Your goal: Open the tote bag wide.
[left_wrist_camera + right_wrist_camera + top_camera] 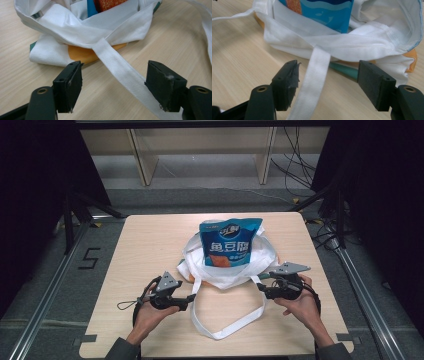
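White cloth bag (227, 267) mid-table, blue snack packet (229, 241) with Chinese lettering standing inside. Strap (225, 327) looped toward near edge, running between wide-open jaws of left gripper (191, 297) and right gripper (260, 287), unpinched. Pale wood table (145, 245), grey floor, "5" marking (89, 258) at left.

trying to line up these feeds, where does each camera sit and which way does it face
High view: above the person's side, looking forward and down on the table; both forearms, left tongs, right tongs.
Left gripper view: rides the left tongs, open jaws astride the white strap.
Right gripper view: rides the right tongs, facing the white bag.
Shared: bag, strap, blue snack packet.
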`<control>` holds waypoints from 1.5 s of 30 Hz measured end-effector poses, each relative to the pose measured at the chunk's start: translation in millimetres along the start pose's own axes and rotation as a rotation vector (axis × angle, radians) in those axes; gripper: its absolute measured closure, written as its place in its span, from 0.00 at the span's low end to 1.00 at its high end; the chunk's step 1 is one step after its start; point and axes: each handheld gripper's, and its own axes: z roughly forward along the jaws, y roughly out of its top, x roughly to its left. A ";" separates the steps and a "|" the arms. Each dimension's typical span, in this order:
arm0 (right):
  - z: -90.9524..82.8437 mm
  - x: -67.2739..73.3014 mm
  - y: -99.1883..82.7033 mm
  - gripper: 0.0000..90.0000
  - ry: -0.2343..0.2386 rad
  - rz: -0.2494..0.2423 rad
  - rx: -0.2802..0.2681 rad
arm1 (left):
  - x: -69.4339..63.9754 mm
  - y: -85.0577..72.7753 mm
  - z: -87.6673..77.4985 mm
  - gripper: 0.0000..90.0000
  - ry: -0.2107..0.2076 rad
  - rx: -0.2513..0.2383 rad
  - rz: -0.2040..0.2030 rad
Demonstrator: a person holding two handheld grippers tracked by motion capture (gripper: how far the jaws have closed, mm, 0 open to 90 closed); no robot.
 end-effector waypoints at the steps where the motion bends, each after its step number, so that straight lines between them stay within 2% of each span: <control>1: -0.6 -0.4 -0.4 0.38 0.004 -0.018 -0.001 | -2.1 -0.8 -0.8 0.32 0.004 0.000 -0.015; 2: -0.8 -1.5 -0.7 0.38 0.004 -0.036 -0.006 | -2.0 -2.4 -2.3 0.31 0.004 0.013 0.014; 3: -1.4 -1.4 -1.2 0.38 0.009 -0.049 -0.002 | -4.2 -3.8 -1.5 0.30 -0.007 -0.001 -0.017; 4: -2.4 1.0 -2.5 0.38 0.000 -0.024 0.001 | -4.9 -4.8 -2.1 0.29 -0.008 -0.001 -0.015; 5: -2.6 -0.2 -3.2 0.38 0.000 -0.054 0.001 | -5.7 -6.1 -2.1 0.29 -0.005 -0.010 -0.014; 6: -2.8 0.3 -4.0 0.38 -0.011 -0.061 -0.002 | -5.7 -6.5 -3.9 0.29 -0.006 0.012 -0.009; 7: -2.6 2.0 -5.4 0.37 -0.010 -0.052 -0.004 | -7.5 -8.0 -3.1 0.29 -0.005 -0.004 -0.021; 8: -3.8 1.3 -5.9 0.37 -0.002 -0.058 0.010 | -7.4 -8.9 -3.2 0.29 -0.012 0.001 -0.007; 9: -3.6 1.5 -7.5 0.37 -0.008 -0.071 0.001 | -9.9 -10.8 -2.2 0.29 -0.011 -0.003 -0.027; 10: -4.3 2.2 -8.1 0.37 -0.009 -0.070 0.002 | -11.6 -11.5 -3.4 0.28 -0.013 0.013 -0.017; 11: -4.8 5.5 -10.4 0.37 -0.001 -0.047 0.009 | -12.5 -12.5 -3.4 0.28 -0.010 0.009 -0.010; 12: -5.8 4.5 -10.4 0.37 0.002 -0.052 0.017 | -14.7 -13.0 -3.7 0.28 -0.006 0.004 -0.014; 13: -5.7 3.2 -11.4 0.37 -0.004 -0.085 0.003 | -14.5 -13.2 -5.8 0.28 -0.003 0.020 0.029; 14: -7.6 5.2 -12.6 0.37 0.001 -0.073 0.011 | -18.0 -14.4 -5.6 0.28 0.004 0.013 0.008; 15: -9.2 5.9 -13.0 0.37 0.002 -0.076 0.015 | -18.8 -15.0 -7.2 0.28 0.013 0.026 0.034; 16: -10.5 7.2 -14.3 0.37 -0.003 -0.071 0.009 | -20.2 -15.7 -7.5 0.28 0.017 0.018 0.045; 18: -12.4 7.3 -15.9 0.37 0.000 -0.089 -0.003 | -24.1 -17.4 -9.0 0.28 0.009 0.009 0.025; 19: -13.8 8.7 -16.4 0.37 0.000 -0.077 -0.002 | -25.4 -17.7 -11.0 0.28 0.002 0.015 0.023; 20: -14.6 9.2 -17.6 0.37 0.006 -0.082 0.003 | -27.4 -18.4 -11.1 0.28 -0.005 -0.007 0.008; 21: -15.1 9.3 -18.0 0.37 0.003 -0.086 -0.002 | -29.6 -18.7 -13.8 0.28 -0.014 -0.004 0.003; 23: -16.9 11.4 -21.7 0.37 0.004 -0.078 0.005 | -34.7 -20.1 -18.7 0.28 -0.020 -0.001 0.024; 25: -18.6 11.6 -25.2 0.37 0.003 -0.096 0.007 | -37.3 -20.9 -19.1 0.28 -0.021 -0.020 0.017; 26: -19.7 14.4 -27.7 0.37 0.003 -0.074 0.012 | -39.4 -21.7 -20.3 0.28 -0.020 -0.023 0.014; 27: -21.8 14.1 -29.0 0.37 0.007 -0.075 0.023 | -39.6 -22.2 -21.5 0.28 -0.026 -0.015 0.025; 28: -22.8 16.8 -31.6 0.37 0.004 -0.055 0.022 | -41.5 -23.2 -22.5 0.28 -0.016 -0.017 0.022; 29: -24.0 14.6 -32.8 0.37 0.010 -0.083 0.020 | -41.9 -23.9 -23.2 0.28 -0.021 -0.013 0.032; 34: -30.1 17.9 -44.9 0.35 0.010 -0.076 0.022 | -45.1 -27.4 -24.0 0.28 -0.027 -0.022 0.028; 36: -32.2 20.0 -48.3 0.35 0.010 -0.070 0.030 | -45.6 -27.7 -26.4 0.28 -0.022 0.005 0.045; 37: -33.3 20.1 -49.8 0.35 0.016 -0.084 0.029 | -47.4 -28.5 -25.4 0.28 -0.033 -0.011 0.029; 38: -34.7 22.8 -51.7 0.35 0.011 -0.066 0.030 | -48.6 -29.3 -25.0 0.28 -0.040 -0.021 0.026; 39: -36.1 24.3 -52.5 0.35 0.017 -0.059 0.032 | -49.7 -29.6 -25.9 0.28 -0.039 -0.012 0.031; 40: -36.8 24.6 -53.8 0.34 0.015 -0.075 0.019 | -51.5 -30.3 -25.5 0.28 -0.045 -0.014 0.024; 41: -37.8 25.6 -55.4 0.34 0.020 -0.079 0.018 | -52.6 -31.1 -25.8 0.28 -0.047 -0.018 0.034; 42: -38.9 27.4 -57.0 0.34 0.023 -0.075 0.024 | -55.0 -31.6 -26.2 0.28 -0.043 -0.017 0.022; 43: -40.6 30.4 -58.3 0.34 0.028 -0.049 0.033 | -56.1 -31.9 -26.4 0.27 -0.048 -0.019 0.030; 44: -40.4 31.0 -59.7 0.34 0.032 -0.060 0.032 | -56.1 -32.4 -27.6 0.27 -0.053 -0.004 0.047; 45: -40.7 31.5 -61.1 0.34 0.035 -0.072 0.026 | -59.1 -33.3 -27.6 0.27 -0.049 -0.007 0.035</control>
